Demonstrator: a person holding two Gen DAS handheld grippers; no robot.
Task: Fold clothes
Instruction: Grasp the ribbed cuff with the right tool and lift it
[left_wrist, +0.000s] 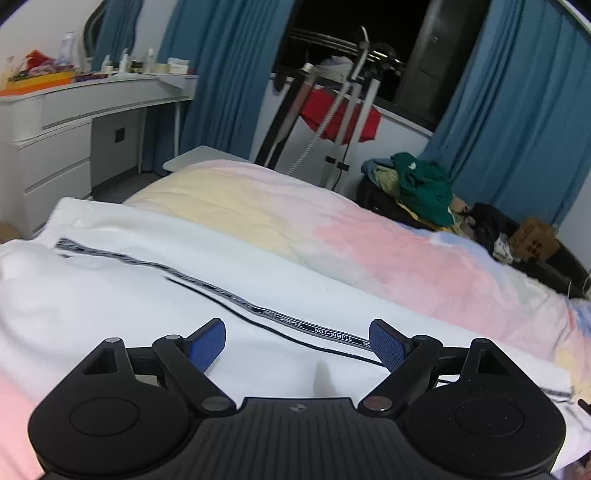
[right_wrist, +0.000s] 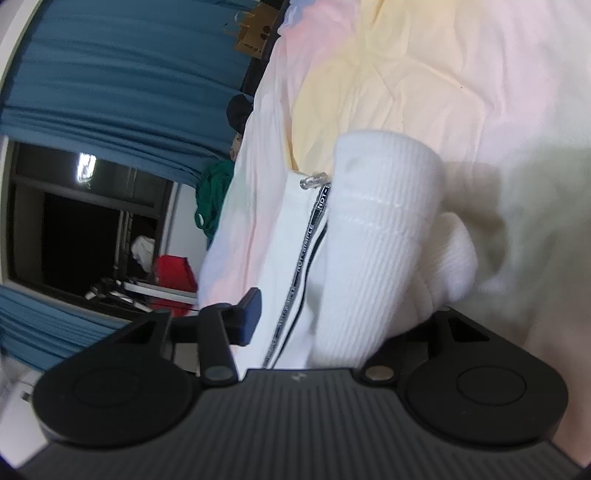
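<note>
Left wrist view: the left claw (left_wrist: 297, 345) hangs above a white jacket (left_wrist: 155, 295) spread flat on the bed (left_wrist: 369, 236). Its blue pads (left_wrist: 207, 345) stand wide apart with nothing between them, only the cloth lying below. A black zipper tape printed with "NOT-SIMPLE" (left_wrist: 317, 328) runs slantwise across the jacket, passing under the gap between the fingers. The bed wears a quilt of pink, yellow and pale blue patches. Beyond it stand a white dresser (left_wrist: 55, 147) cluttered with bottles, blue curtains (left_wrist: 229, 74), a metal rack with a red garment (left_wrist: 340, 118), and a heap of green and dark clothes (left_wrist: 421, 184) at the far right.

Right wrist view: the scene is rolled sideways. The right claw (right_wrist: 325, 314) sits over the jacket's ribbed white cuff (right_wrist: 384, 236), which bunches up and fills the space between the fingers. One dark pad (right_wrist: 249, 317) shows just left of the zipper tape (right_wrist: 306, 251); the other finger is buried behind the cuff, so the claw seems to be clamped on the fabric, though contact on the hidden side cannot be seen. A clear zipper pull (right_wrist: 314, 181) lies at the tape's far end, against the quilt (right_wrist: 424, 74).
</note>
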